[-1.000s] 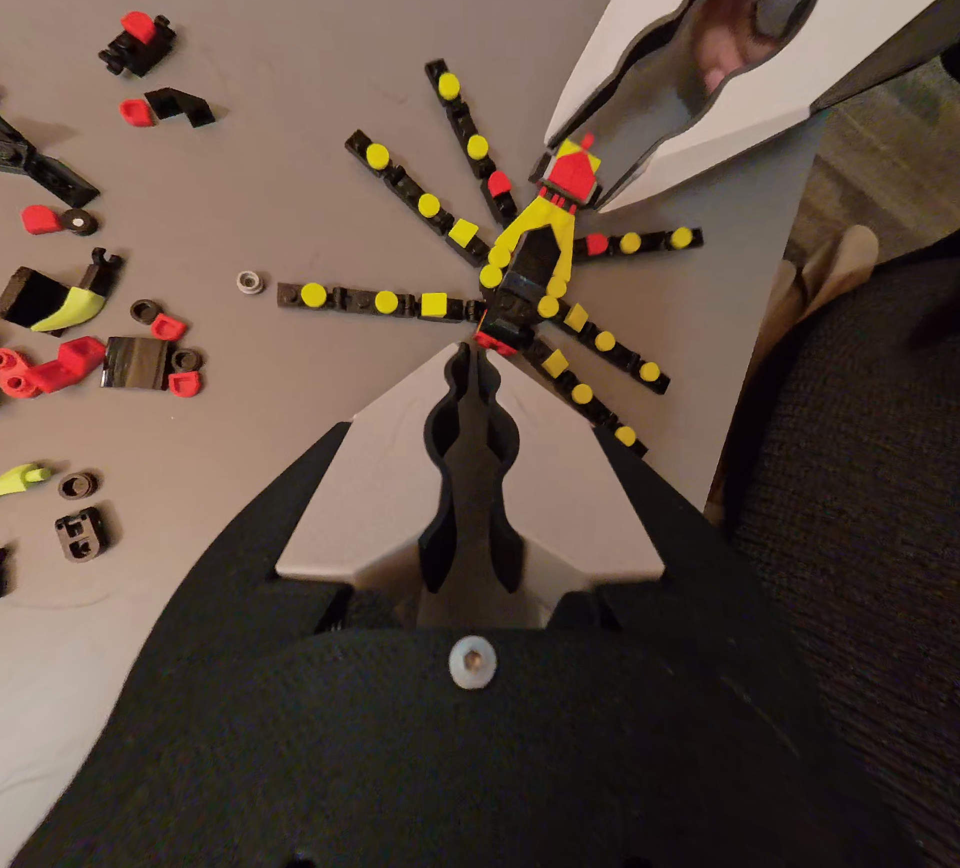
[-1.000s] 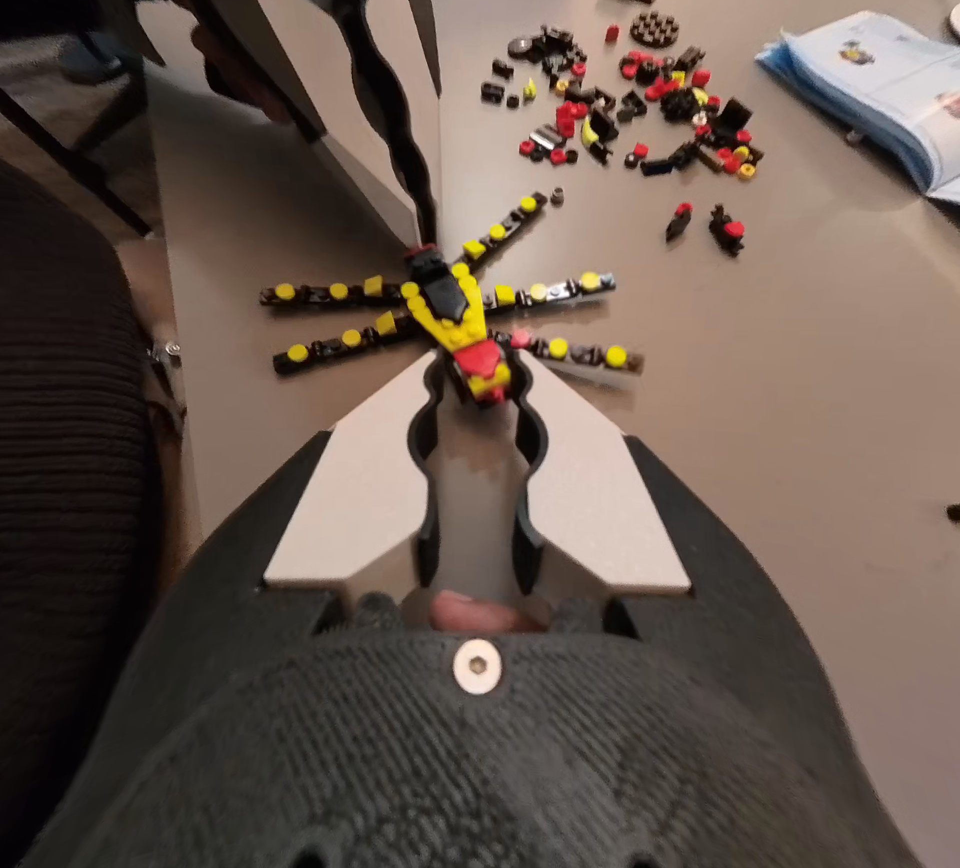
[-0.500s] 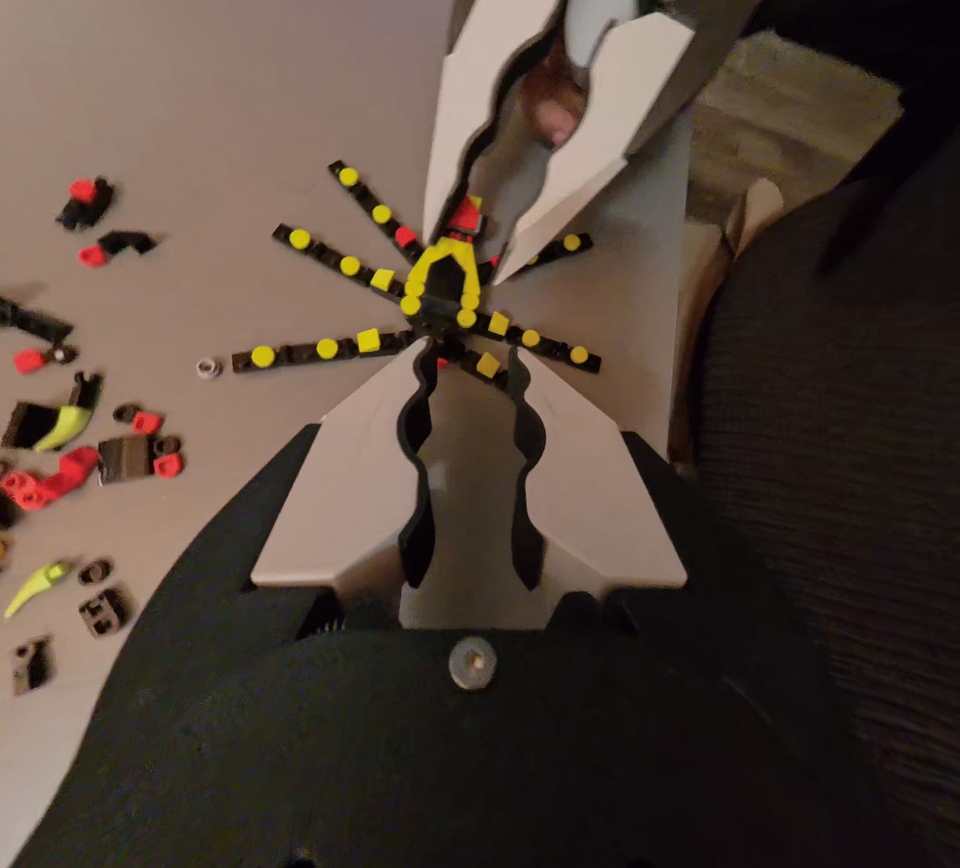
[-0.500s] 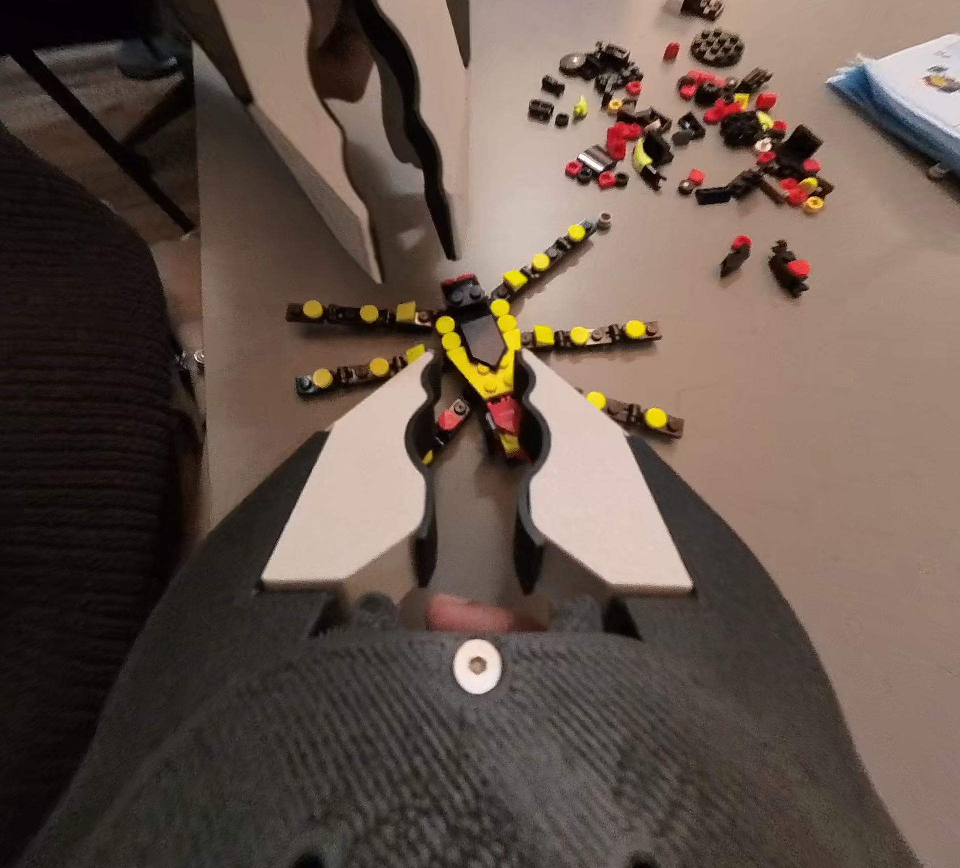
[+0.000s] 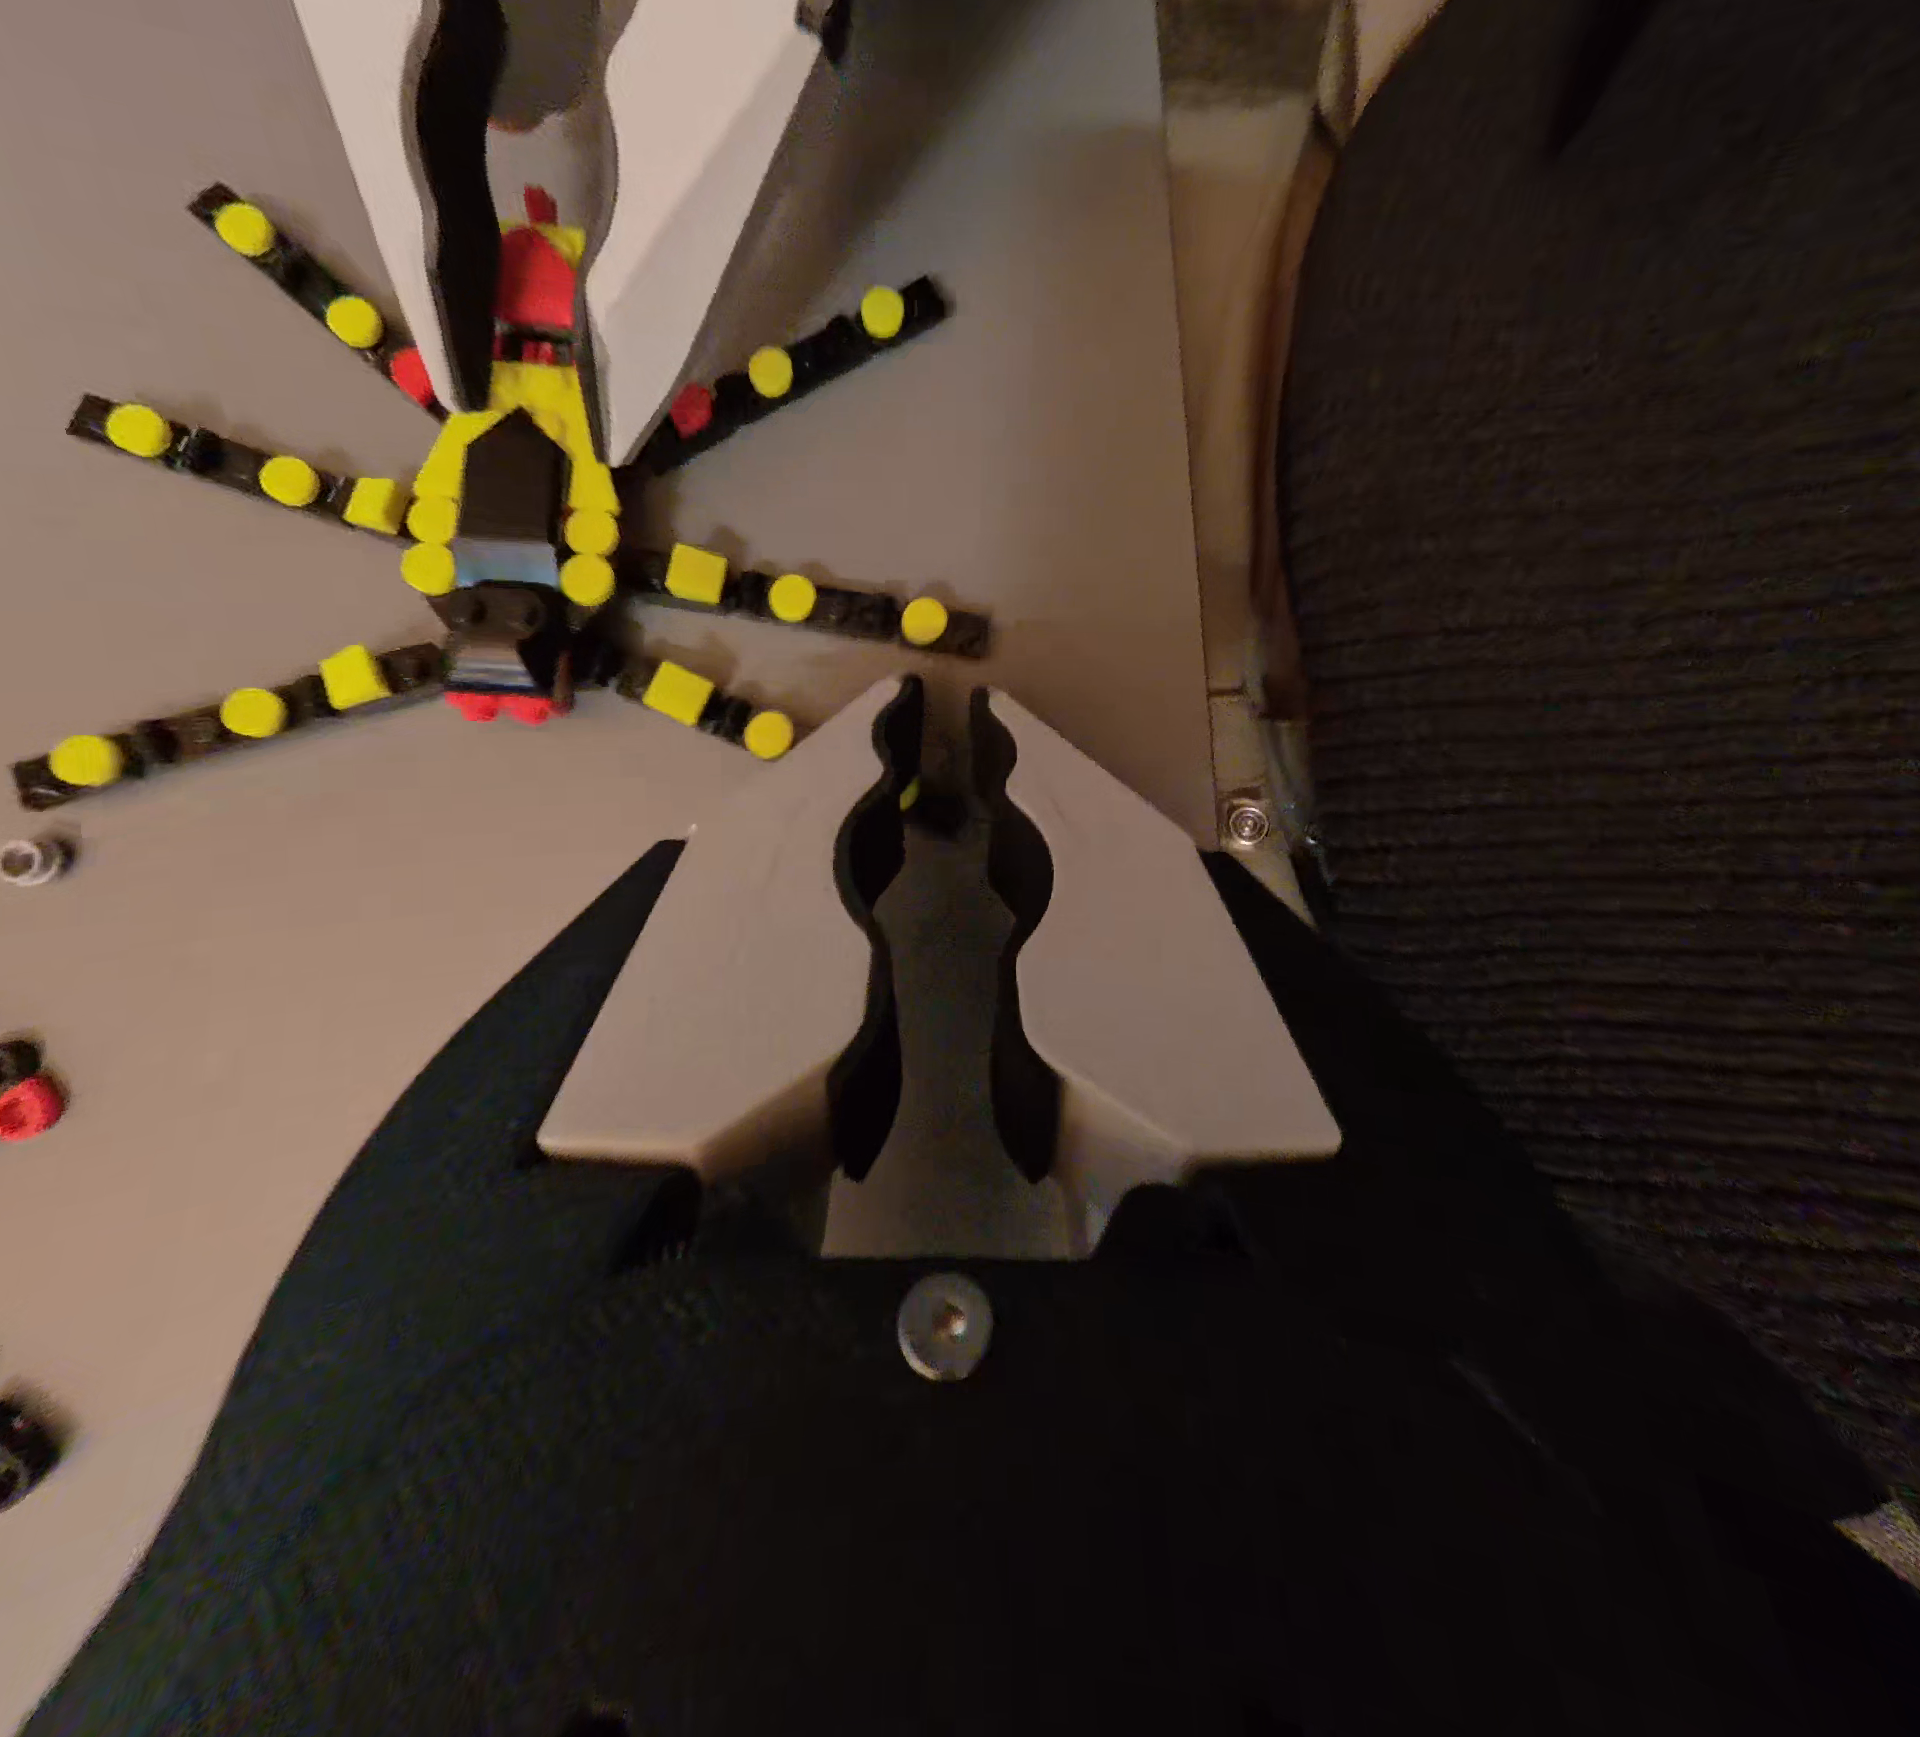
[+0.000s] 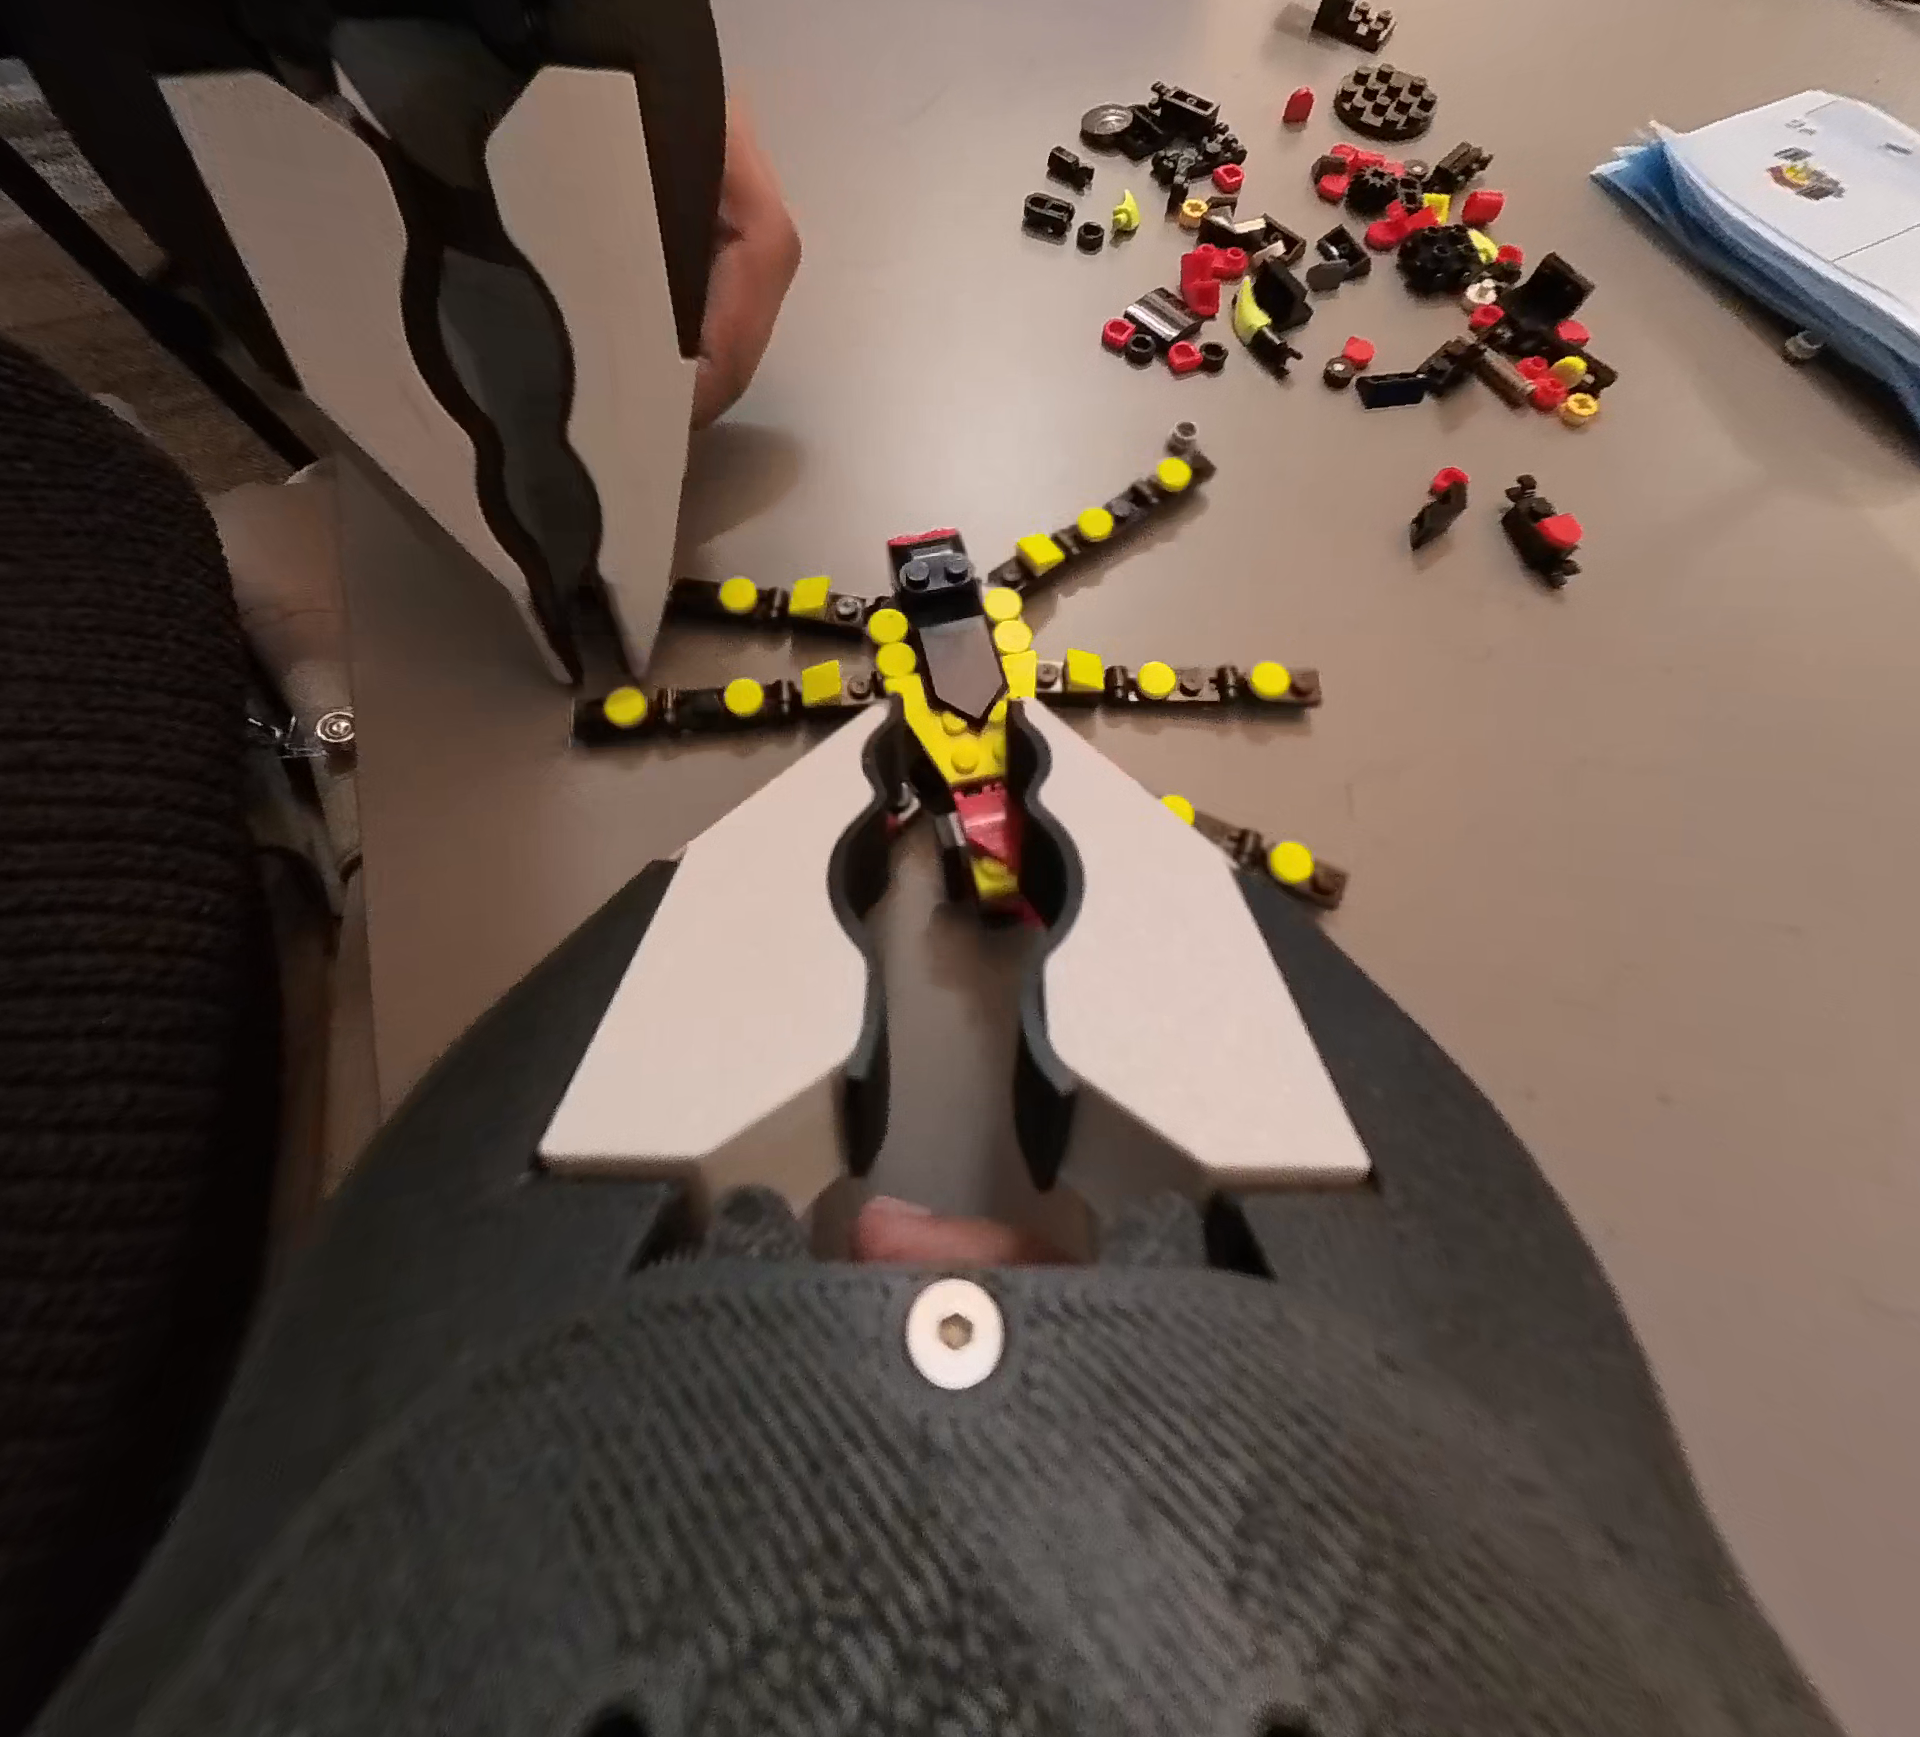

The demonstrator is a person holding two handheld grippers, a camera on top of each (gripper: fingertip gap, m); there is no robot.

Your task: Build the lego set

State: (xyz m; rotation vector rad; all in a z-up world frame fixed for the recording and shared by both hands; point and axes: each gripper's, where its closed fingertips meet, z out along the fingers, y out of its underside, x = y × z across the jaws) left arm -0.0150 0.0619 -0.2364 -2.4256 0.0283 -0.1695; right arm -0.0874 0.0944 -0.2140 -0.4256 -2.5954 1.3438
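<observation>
Right wrist view has the right gripper point(image 6: 954, 731) at centre, its jaws closed around the rear of the lego spider point(image 6: 961, 648), pinching the yellow and red tail section while the black body and yellow-studded legs spread out toward 12 o'clock on the grey table point(image 6: 1558, 960). At 10 o'clock from the spider the left gripper point(image 6: 601, 664) stands steeply with its tips down on the end of one leg; its jaws are nearly together, apparently pinching that leg tip. Loose lego pieces point(image 6: 1351, 253) lie scattered at 1 o'clock, and a blue instruction booklet point(image 6: 1787, 212) sits at 2 o'clock by the frame edge. Left wrist view shows the leg point(image 5: 707, 700) running in from 10 o'clock into the narrow gap at the left gripper's tips, a yellow stud just visible between them, and the right gripper clamped on the spider's red part at 11 o'clock.
</observation>
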